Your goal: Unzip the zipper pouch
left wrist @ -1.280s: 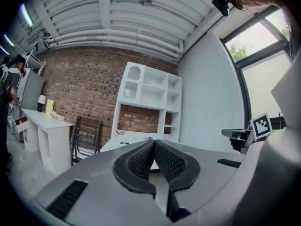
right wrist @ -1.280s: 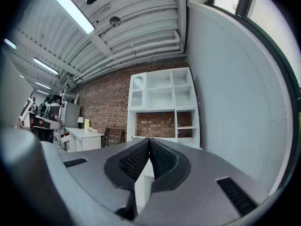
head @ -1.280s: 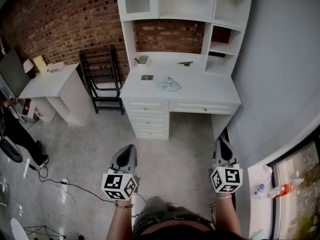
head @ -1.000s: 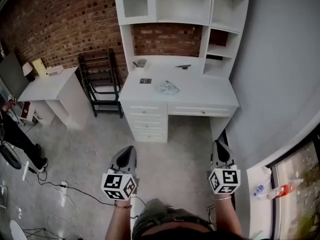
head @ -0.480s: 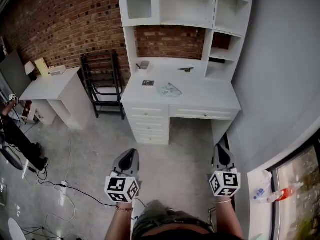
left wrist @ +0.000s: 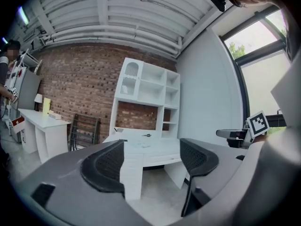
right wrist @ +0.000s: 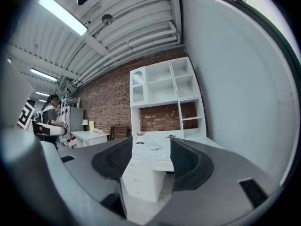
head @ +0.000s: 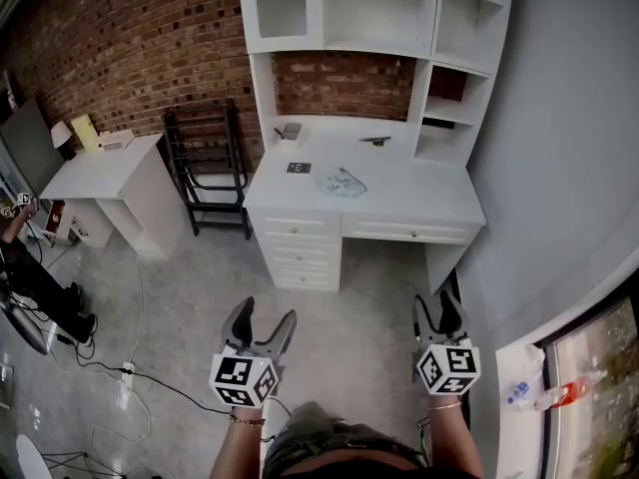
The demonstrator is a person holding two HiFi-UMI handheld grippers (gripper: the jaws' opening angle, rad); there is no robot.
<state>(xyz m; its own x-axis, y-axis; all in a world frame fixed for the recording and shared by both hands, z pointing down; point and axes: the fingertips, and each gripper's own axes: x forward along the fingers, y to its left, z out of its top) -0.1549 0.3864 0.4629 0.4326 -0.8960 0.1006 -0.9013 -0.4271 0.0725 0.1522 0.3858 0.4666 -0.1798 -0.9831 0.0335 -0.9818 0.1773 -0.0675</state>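
The zipper pouch (head: 342,182) is a small pale, clear pouch lying on the white desk (head: 419,200), far ahead of both grippers. It shows small in the left gripper view (left wrist: 141,144) and the right gripper view (right wrist: 153,145). My left gripper (head: 266,314) hangs over the floor at the lower left, and its jaws have just been opening, with nothing between them (left wrist: 153,159). My right gripper (head: 436,307) is at the lower right. Its jaws have also just been opening and hold nothing (right wrist: 146,159).
The desk carries a hutch of shelves (head: 379,8), a small marker card (head: 298,168) and a dark tool (head: 374,140). A black rack (head: 205,158) and a white side table (head: 100,168) stand to the left. Cables (head: 130,367) lie on the floor, and a person (head: 30,277) is at far left.
Both grippers' jaws were shut in the earlier frames and now stand apart. The hands stay low over the floor, and the head view has shifted only slightly.
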